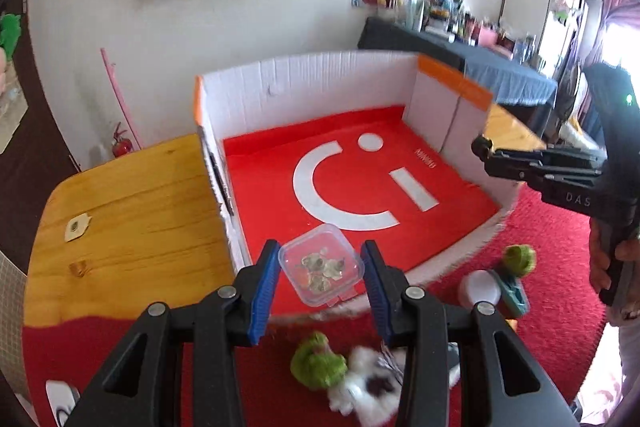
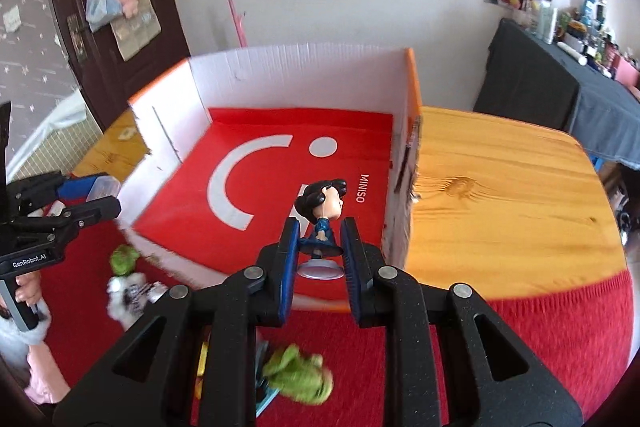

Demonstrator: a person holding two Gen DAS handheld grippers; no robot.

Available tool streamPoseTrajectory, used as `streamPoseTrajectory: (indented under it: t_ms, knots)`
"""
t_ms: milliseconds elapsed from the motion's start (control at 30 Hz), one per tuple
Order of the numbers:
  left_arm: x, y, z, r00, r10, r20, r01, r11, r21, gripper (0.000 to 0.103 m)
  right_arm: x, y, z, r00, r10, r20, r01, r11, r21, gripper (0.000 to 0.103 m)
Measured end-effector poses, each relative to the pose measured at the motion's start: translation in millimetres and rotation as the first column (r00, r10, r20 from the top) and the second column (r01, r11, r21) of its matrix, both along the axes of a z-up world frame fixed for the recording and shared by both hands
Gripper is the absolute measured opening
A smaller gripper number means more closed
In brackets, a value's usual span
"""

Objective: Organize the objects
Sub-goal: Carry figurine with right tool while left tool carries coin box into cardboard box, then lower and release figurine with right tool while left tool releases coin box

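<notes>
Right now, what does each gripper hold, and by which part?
Left gripper: small clear plastic box of trinkets, by its two opposite sides. Right gripper: dark-haired figurine in blue, by its round base.

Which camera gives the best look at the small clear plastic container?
The left wrist view: the clear container sits centred between the left tool, contents visible. The right wrist view shows only its corner at the left edge.
</notes>
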State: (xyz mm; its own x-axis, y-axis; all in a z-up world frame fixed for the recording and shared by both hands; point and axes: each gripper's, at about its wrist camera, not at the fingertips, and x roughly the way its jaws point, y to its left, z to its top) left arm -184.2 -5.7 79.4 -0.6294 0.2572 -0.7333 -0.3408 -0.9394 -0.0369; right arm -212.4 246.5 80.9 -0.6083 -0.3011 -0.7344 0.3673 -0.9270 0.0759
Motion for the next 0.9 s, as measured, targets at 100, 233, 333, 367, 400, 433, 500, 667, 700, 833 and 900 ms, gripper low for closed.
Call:
streamPoseTrajectory:
  t_ms: [100, 233, 333, 367, 400, 433, 500, 667, 700, 833, 900]
  knots:
    - [-20.3, 3.9, -12.7, 0.999, -0.016, 0.046, 0.018, 1.000, -0.026, 0.043, -21.0, -5.3, -13.7, 0.999, 0.008, 0.043, -0.009, 0.999, 0.042, 0.020]
    - [-37.1, 8.5, -22.4, 0.997, -0.035, 0.073, 0.040, 0.997, -0.064, 0.043, -39.9, -10.0, -27.4, 0.995, 0.021, 0.094, -0.029, 0.997, 0.078, 0.020]
    - [-47.6, 12.6, -29.9, 0.994, -0.048, 0.097, 0.057, 0.994, -0.094, 0.043, -47.3, -16.3, -33.1, 0.993, 0.040, 0.112, -0.053, 0.992, 0.116, 0.020]
    - [-51.0, 14.1, -33.4, 0.993, -0.053, 0.107, 0.065, 0.992, -0.109, 0.043, -49.1, -17.9, -34.0, 0.992, 0.046, 0.118, -0.060, 0.991, 0.118, 0.020]
    - [-52.9, 14.6, -35.1, 0.992, -0.057, 0.112, 0.070, 0.991, -0.117, 0.043, -51.2, -19.6, -35.3, 0.991, 0.053, 0.126, -0.068, 0.990, 0.121, 0.020]
    - [-54.8, 15.1, -37.2, 0.991, -0.060, 0.118, 0.075, 0.989, -0.128, 0.043, -52.6, -20.5, -36.4, 0.990, 0.057, 0.132, -0.074, 0.989, 0.126, 0.020]
    - [-57.7, 15.2, -41.5, 0.989, -0.069, 0.135, 0.088, 0.986, -0.144, 0.043, -54.0, -22.6, -37.8, 0.989, 0.065, 0.135, -0.085, 0.986, 0.144, 0.020]
    - [-57.4, 20.6, -45.3, 0.986, -0.093, 0.139, 0.118, 0.975, -0.186, 0.043, -56.0, -26.0, -39.2, 0.986, 0.082, 0.142, -0.106, 0.979, 0.173, 0.020]
    - [-57.2, 22.3, -46.4, 0.986, -0.100, 0.137, 0.126, 0.972, -0.198, 0.043, -56.4, -26.9, -39.5, 0.986, 0.086, 0.143, -0.111, 0.977, 0.180, 0.020]
    - [-59.5, 21.6, -46.5, 0.984, -0.110, 0.144, 0.138, 0.970, -0.202, 0.043, -54.1, -32.2, -42.1, 0.985, 0.104, 0.139, -0.134, 0.964, 0.228, 0.020]
    - [-60.7, 20.1, -46.1, 0.983, -0.114, 0.147, 0.143, 0.968, -0.205, 0.044, -53.5, -34.1, -43.0, 0.984, 0.114, 0.140, -0.146, 0.957, 0.249, 0.020]
